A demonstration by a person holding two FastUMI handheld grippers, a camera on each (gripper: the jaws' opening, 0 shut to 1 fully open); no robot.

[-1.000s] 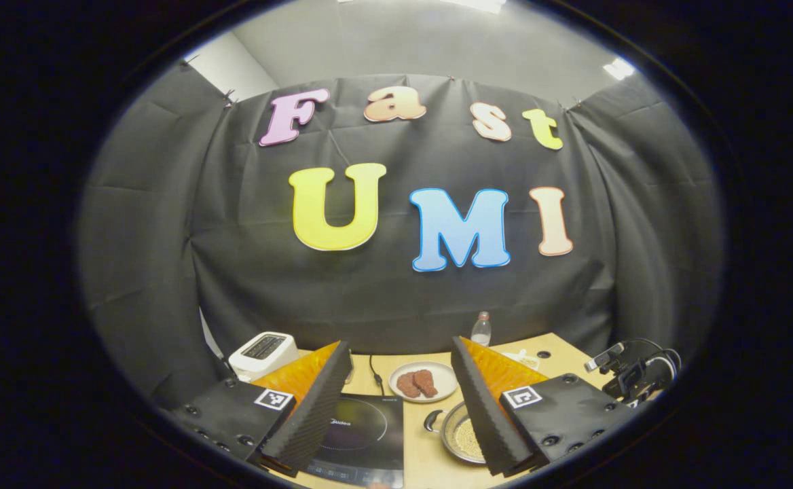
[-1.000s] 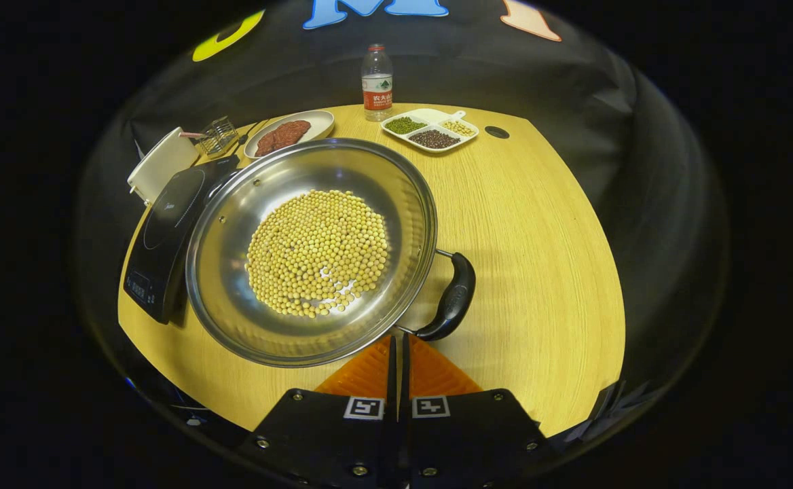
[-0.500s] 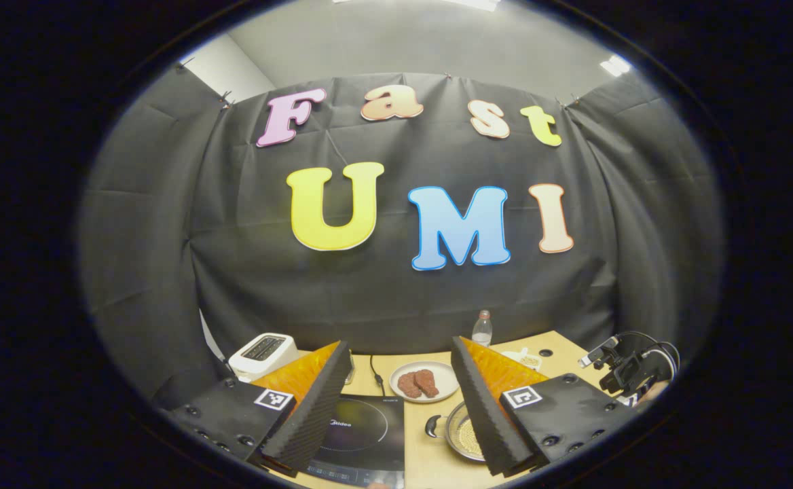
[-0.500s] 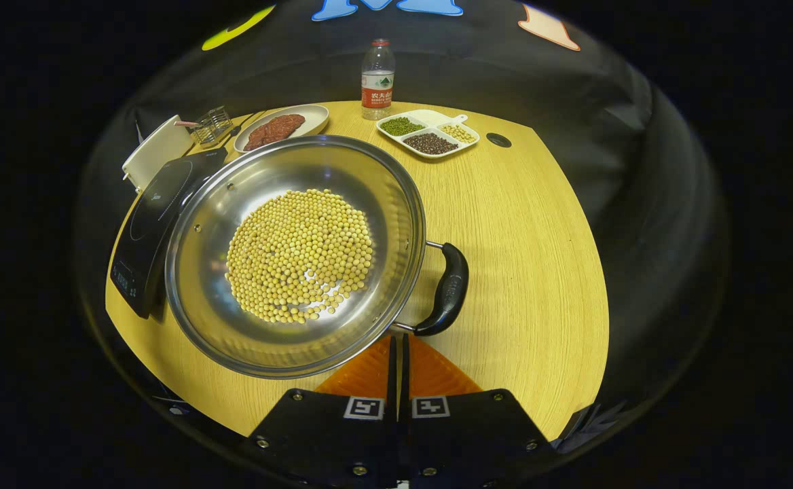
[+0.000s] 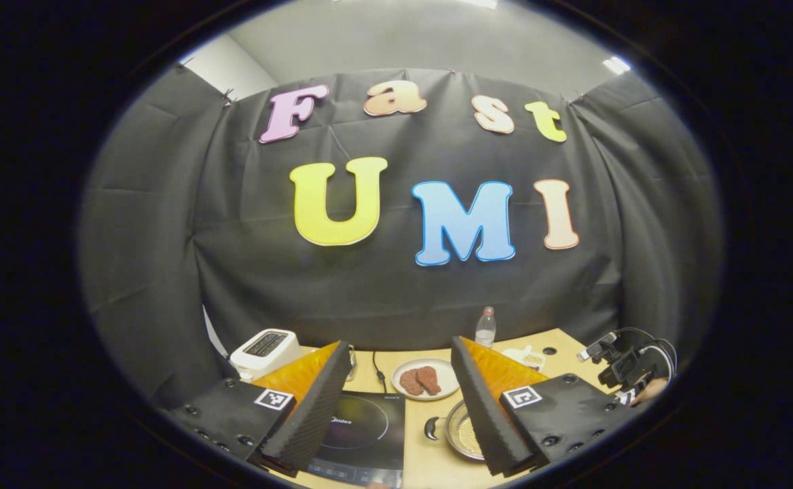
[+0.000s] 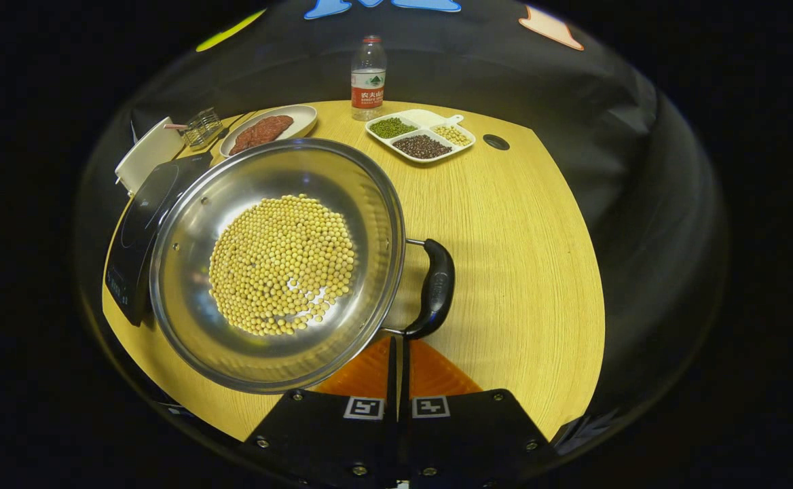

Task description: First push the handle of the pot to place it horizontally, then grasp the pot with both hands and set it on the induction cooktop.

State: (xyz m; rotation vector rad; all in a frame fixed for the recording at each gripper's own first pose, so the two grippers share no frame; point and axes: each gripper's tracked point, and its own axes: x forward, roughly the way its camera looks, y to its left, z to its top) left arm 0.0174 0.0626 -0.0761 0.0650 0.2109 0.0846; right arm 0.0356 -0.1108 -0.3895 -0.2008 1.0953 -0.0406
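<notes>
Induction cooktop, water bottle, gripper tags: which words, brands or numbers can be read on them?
"Midea": printed on the induction cooktop, left gripper view.
Cooktop control strip at its near edge: too blurred to read.
Water bottle label: print too small to read.
Square tags on the right gripper: coded patterns, no words or numbers.
</notes>
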